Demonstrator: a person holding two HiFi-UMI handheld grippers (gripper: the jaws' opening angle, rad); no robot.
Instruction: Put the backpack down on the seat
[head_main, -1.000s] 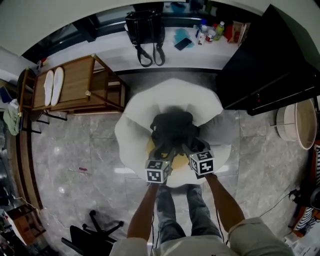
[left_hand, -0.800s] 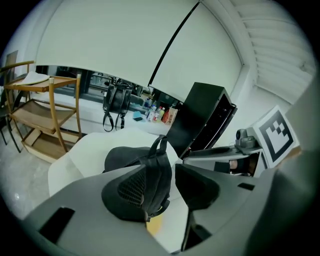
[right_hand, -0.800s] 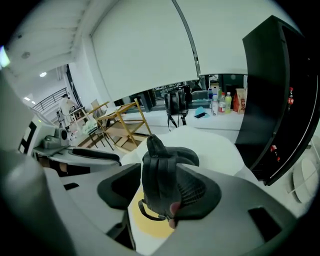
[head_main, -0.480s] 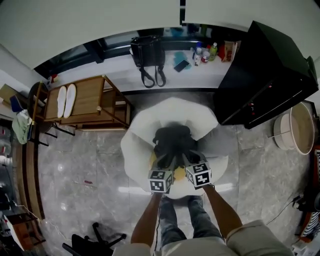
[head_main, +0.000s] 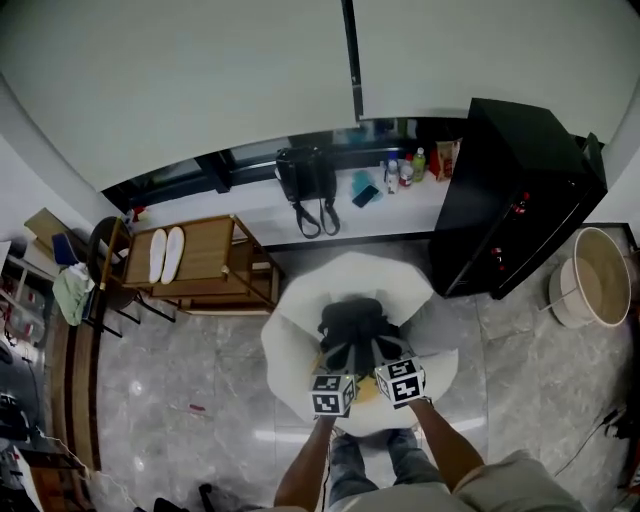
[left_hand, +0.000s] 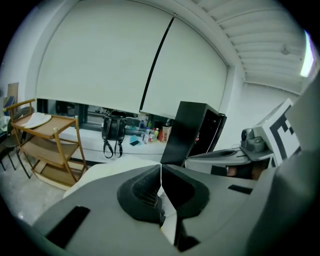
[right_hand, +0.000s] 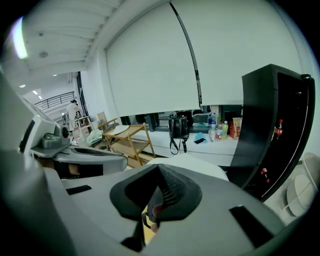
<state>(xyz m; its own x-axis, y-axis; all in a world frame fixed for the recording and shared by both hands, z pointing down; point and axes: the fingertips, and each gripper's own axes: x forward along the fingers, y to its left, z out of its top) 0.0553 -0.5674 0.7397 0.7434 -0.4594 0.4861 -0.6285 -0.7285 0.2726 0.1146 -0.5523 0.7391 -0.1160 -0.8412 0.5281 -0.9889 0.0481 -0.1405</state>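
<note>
**Backpack on seat, straps not yet let go**

Backpack sits roughly mid-seat on the white petal-shaped seat, body looks fully supported, so the put-down looks abt done. Left to do, by my read: release + pull back.

L gripper: jaws pressed together, a dark strip hanging below them, prob. a strap of the pack. R gripper: jaws clamped on a dark strap w/ a buckle dangling under. Both are just over the seat's near edge, close beside each other.

Room: seat rim shows white all round the pack, so no overhang. Wooden trolley is near the seat's left-rear; black cabinet close on the right-rear. Window ledge w/ a black handbag is beyond the seat. Person's side is open floor, so backing straight out looks easiest.
</note>
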